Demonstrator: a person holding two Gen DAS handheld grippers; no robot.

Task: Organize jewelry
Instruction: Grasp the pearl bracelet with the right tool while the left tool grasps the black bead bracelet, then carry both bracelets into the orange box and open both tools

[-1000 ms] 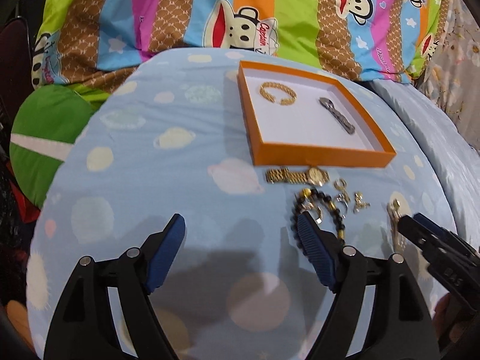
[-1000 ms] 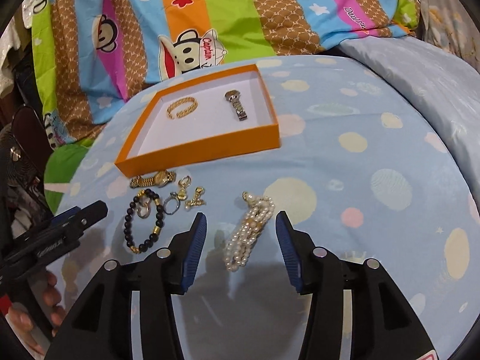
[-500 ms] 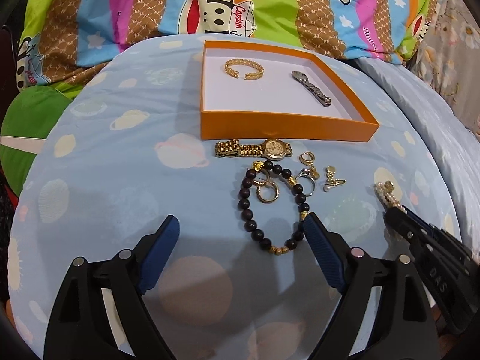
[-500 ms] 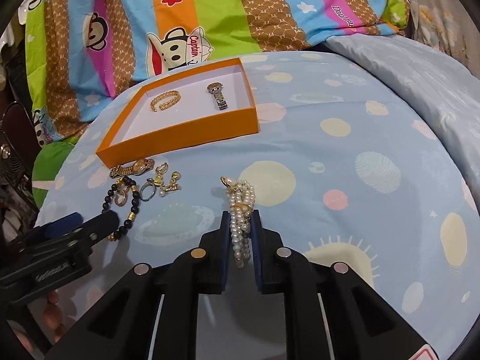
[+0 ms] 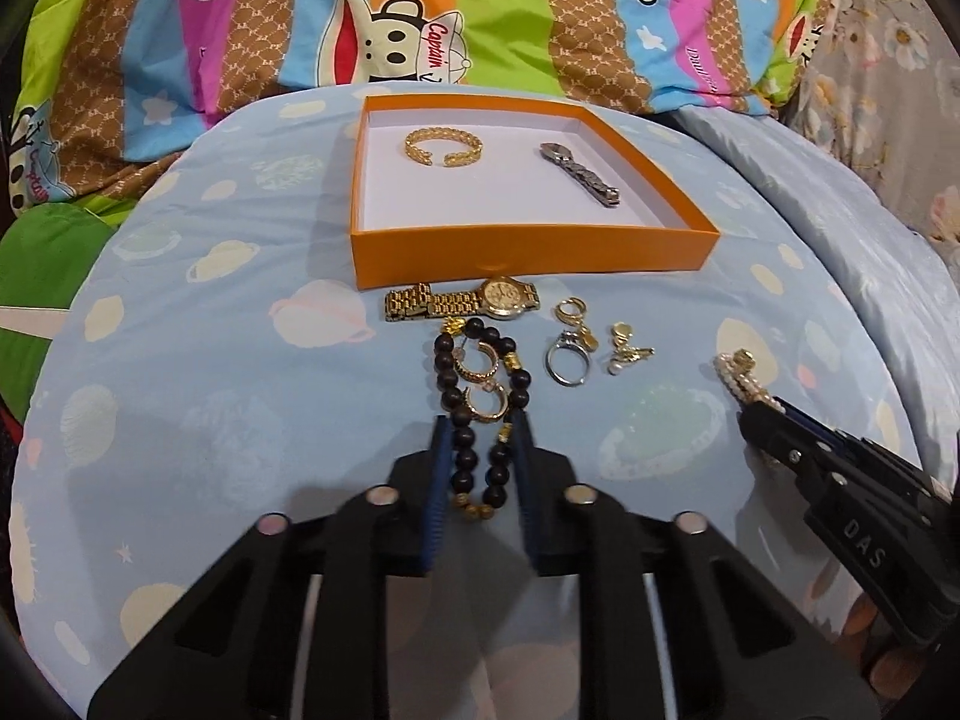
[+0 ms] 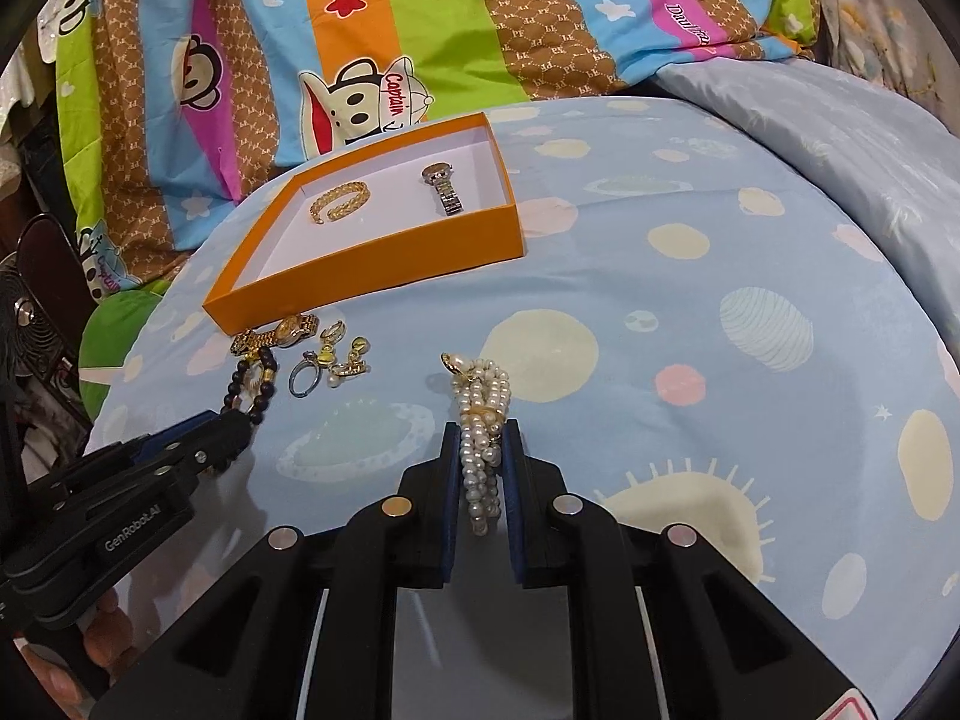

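Note:
My left gripper [image 5: 480, 426] is closing on the near end of a dark bead bracelet [image 5: 445, 360], and its blue pads press the beads from both sides. Two gold hoop earrings [image 5: 480, 367] lie inside the bracelet's loop. My right gripper [image 6: 480, 432] is shut on a pearl bracelet [image 6: 483, 384] that lies on the blue sheet. The orange box [image 5: 534, 252] behind holds a gold bangle [image 5: 444, 144] and a silver watch [image 5: 579, 171]. A gold watch [image 5: 468, 300], a silver ring [image 5: 564, 360] and small gold charms [image 5: 624, 348] lie in front of the box.
A striped cartoon-print quilt [image 5: 420, 30] rises behind the box. A green cushion [image 5: 42, 276] sits off the left edge of the bed, with a dark fan [image 6: 24, 324] beyond it. The blue sheet [image 6: 720, 276] to the right of the box bears nothing.
The left gripper slid right from bare sheet to the bead bracelet and its wide jaws came together on it. The right gripper's jaws closed on the pearl bracelet.

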